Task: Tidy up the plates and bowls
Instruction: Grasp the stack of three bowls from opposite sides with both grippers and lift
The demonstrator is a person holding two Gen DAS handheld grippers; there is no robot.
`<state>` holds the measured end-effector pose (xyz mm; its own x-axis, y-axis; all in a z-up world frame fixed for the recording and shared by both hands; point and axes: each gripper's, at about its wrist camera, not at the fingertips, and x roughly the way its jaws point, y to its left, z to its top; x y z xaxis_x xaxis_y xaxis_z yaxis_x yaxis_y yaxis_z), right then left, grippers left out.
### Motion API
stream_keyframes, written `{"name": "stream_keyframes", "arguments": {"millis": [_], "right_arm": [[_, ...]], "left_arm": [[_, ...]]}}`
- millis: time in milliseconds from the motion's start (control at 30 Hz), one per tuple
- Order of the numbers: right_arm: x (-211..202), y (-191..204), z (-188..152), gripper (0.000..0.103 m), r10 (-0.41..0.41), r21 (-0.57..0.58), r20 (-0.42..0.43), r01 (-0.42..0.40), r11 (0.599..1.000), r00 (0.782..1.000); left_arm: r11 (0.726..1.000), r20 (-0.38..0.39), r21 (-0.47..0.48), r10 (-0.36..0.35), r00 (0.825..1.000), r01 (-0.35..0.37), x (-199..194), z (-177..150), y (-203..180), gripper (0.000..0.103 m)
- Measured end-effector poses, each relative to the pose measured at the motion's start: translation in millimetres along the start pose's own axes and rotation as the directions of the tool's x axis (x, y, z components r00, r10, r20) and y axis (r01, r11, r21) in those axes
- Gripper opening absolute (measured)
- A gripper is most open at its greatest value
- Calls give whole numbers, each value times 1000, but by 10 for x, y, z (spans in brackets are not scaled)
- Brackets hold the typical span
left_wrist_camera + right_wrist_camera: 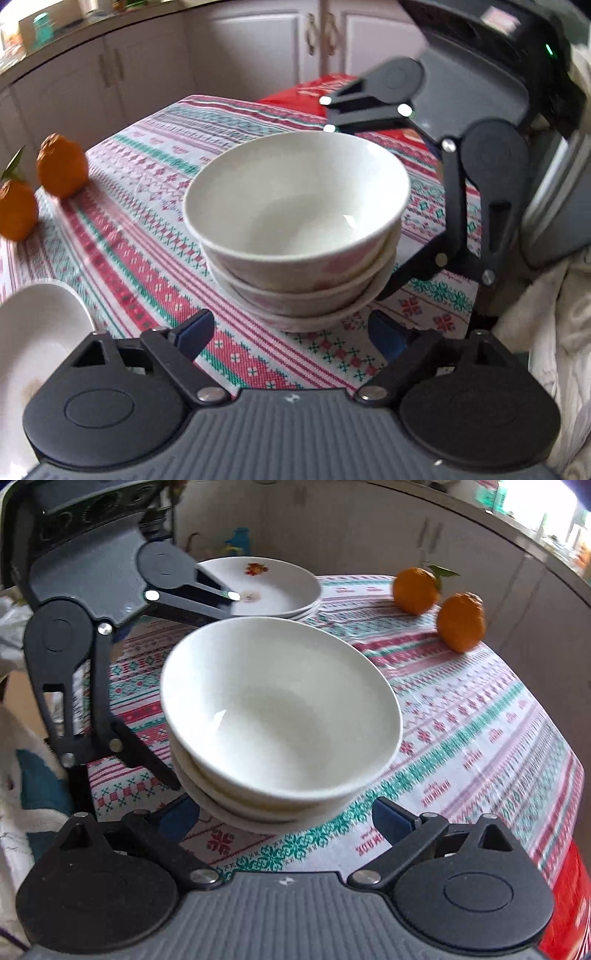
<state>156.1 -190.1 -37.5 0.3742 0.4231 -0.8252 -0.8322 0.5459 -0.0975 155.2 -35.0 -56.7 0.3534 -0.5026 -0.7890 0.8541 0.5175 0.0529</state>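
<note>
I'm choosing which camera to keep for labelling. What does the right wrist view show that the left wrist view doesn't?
Only the right wrist view: the whole stack of plates, top one with a flower print, and the left gripper from outside. Only the left wrist view: the right gripper from outside and just a plate edge. Both: the stacked white bowls, two oranges and the patterned tablecloth.

White bowls point(295, 221) nested, plates point(269, 587) stacked
</note>
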Motion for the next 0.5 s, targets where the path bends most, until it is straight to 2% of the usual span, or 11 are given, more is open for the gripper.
{"name": "stream_keyframes", "arguments": {"millis": [133, 500], "right_arm": [[46, -49, 53, 95, 49, -48, -27, -50, 998, 998], [44, -138, 126, 92, 143, -79, -56, -148, 986, 988]], "left_arm": [[998, -15, 53, -18, 1000, 19, 25, 61, 0, 85], [990, -23, 79, -118, 993, 120, 65, 134, 133, 83]]}}
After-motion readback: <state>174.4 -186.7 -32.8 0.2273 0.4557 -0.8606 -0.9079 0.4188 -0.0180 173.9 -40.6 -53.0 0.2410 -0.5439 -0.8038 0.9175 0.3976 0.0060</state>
